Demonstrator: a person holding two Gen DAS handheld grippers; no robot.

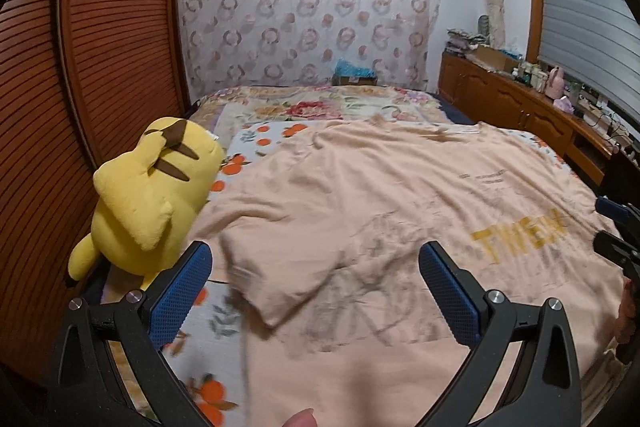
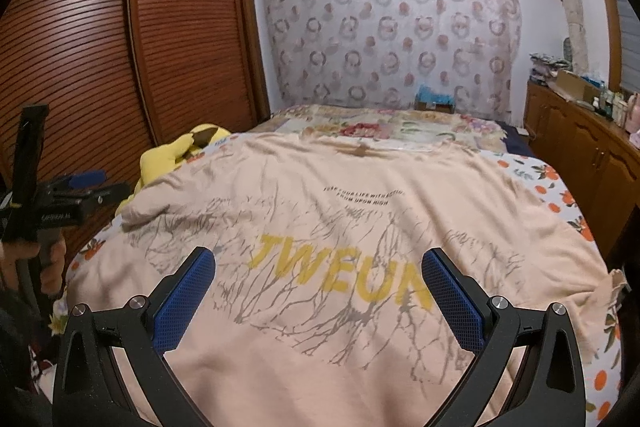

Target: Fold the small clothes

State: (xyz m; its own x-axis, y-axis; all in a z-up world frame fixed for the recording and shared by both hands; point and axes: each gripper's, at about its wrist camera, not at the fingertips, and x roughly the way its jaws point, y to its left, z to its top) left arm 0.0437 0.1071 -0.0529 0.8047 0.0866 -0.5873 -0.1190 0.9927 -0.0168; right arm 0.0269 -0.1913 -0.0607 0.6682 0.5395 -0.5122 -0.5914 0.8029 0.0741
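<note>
One peach shirt spread across the bed, one yellow plush at its left edge, left gripper and right gripper above the shirt, fingers wide, empty

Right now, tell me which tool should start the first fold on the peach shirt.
Left. The left tool hangs open right over the shirt's near sleeve, beside the yellow plush. The right tool, also open, faces only the printed chest.
</note>
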